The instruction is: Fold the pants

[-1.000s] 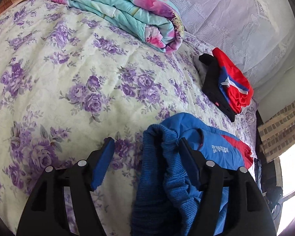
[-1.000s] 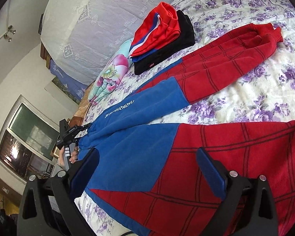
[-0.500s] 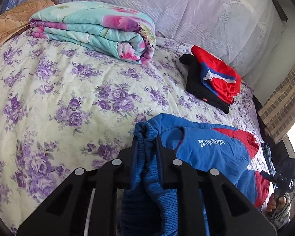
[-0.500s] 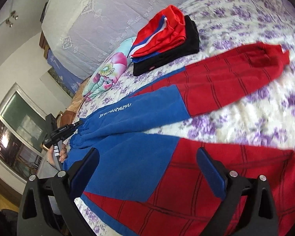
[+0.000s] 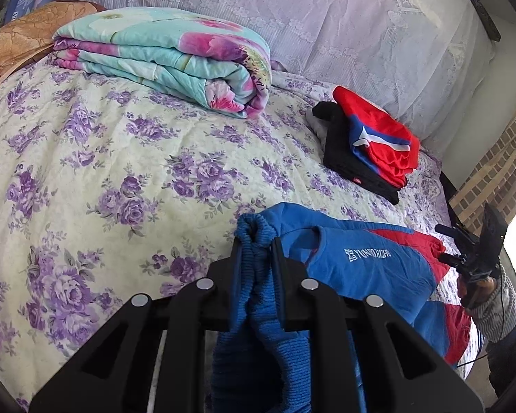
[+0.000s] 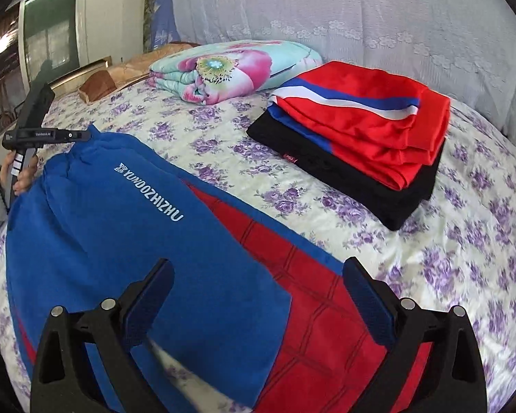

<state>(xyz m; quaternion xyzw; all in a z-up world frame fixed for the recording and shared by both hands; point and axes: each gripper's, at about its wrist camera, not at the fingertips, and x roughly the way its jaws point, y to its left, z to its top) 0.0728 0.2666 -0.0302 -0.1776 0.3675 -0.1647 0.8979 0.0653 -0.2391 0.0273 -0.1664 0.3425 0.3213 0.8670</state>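
Blue and red pants (image 5: 361,268) lie spread on the flowered bed, with white lettering on the blue upper leg (image 6: 148,196). My left gripper (image 5: 254,251) is shut on the blue ribbed waistband, which bunches up between its pads and hangs down in front of the camera. In the right wrist view the same gripper (image 6: 82,136) shows at the far left, at the waist end. My right gripper (image 6: 258,275) hovers over the upper leg where blue meets red. Its jaws are wide and closing, the cloth lies below them, and the pads are not pressing on it.
A folded floral quilt (image 5: 175,58) lies at the head of the bed. A stack of folded clothes (image 6: 361,120), red on black, sits beside the pants. A lace-covered headboard (image 5: 326,17) stands behind, and a window (image 6: 48,34) is at the left.
The left gripper closed on the waistband and rose a little. The right gripper rolled upright and swept along the pants from the red legs to the blue upper part.
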